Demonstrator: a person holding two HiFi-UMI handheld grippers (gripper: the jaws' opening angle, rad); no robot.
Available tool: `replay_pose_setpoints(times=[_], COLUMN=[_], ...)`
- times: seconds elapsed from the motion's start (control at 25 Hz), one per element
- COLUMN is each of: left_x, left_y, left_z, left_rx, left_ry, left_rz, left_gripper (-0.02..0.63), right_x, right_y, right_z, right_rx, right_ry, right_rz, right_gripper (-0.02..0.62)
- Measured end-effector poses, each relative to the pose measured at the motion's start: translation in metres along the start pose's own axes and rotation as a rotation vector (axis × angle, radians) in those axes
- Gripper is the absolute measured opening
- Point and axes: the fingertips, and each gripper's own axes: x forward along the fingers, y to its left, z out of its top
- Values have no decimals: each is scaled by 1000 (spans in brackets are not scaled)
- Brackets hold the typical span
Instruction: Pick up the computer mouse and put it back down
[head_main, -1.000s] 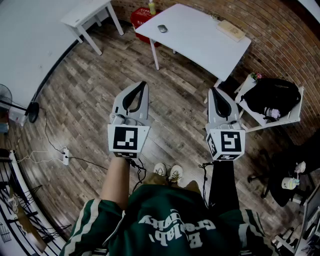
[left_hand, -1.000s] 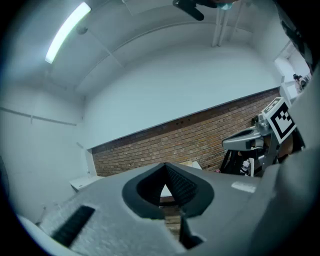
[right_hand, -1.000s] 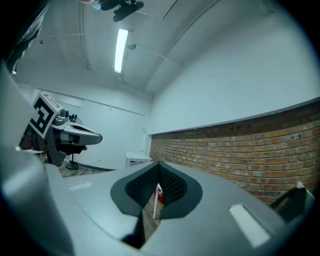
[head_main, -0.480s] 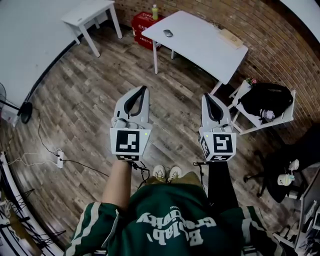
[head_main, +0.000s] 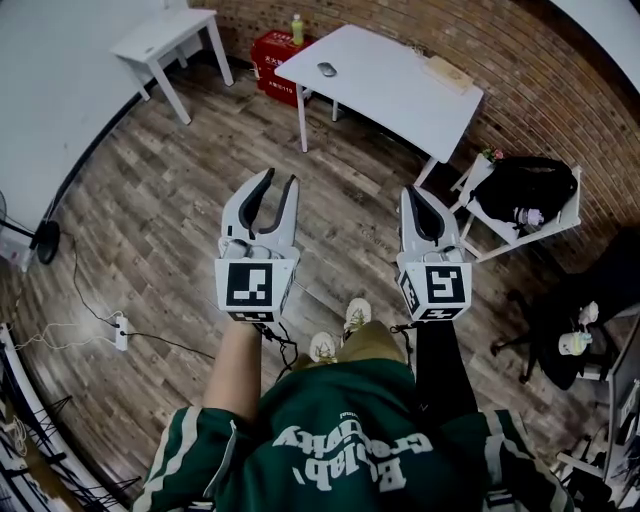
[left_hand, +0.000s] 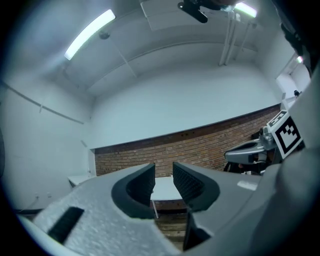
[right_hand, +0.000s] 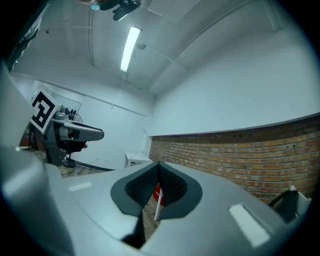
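Left gripper (head_main: 278, 182) is shown opening empty, right gripper (head_main: 418, 192) clenched empty, above plank floor (head_main: 170, 200); computer mouse (head_main: 327, 69) is seated on white table (head_main: 400, 95); red crate (head_main: 272, 50) lettering unreadable.

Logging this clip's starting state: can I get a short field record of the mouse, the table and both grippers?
mouse: small grey computer mouse, lying on the table, untouched
table: white rectangular table, ahead of the person
left gripper: fingers opening, nothing between them
right gripper: fingers together, empty
stage: approach, mouse not yet reached
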Motion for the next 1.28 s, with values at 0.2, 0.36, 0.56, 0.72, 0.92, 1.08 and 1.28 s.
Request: replay_pose_setpoints(times=[0.2, 0.36, 0.56, 0.72, 0.92, 1.08, 1.28], left_x=[6, 18, 32, 48, 81, 114, 159], left_y=[0, -2, 1, 9, 21, 30, 40], left_z=[4, 4, -2, -5, -11, -18, -23], left_rx=[-13, -13, -1, -21, -40, -38, -10], left_ry=[-25, -24, -14, -9, -8, 1, 4], left_rz=[5, -9, 3, 12, 26, 36, 57], left_gripper=[127, 174, 189, 203, 213, 213, 212], right_x=[2, 8, 25, 44, 78, 110, 152], right_y=[-8, -14, -21, -27, -43, -58, -81], right_z=[4, 6, -1, -7, -17, -22, -23], right_rx=[-21, -13, 6, 20, 40, 47, 48], right_ry=[-10, -21, -19, -8, 2, -3, -23], right_rz=[-20, -14, -13, -17, -14, 2, 19], right_gripper=[12, 12, 12, 12, 12, 12, 12])
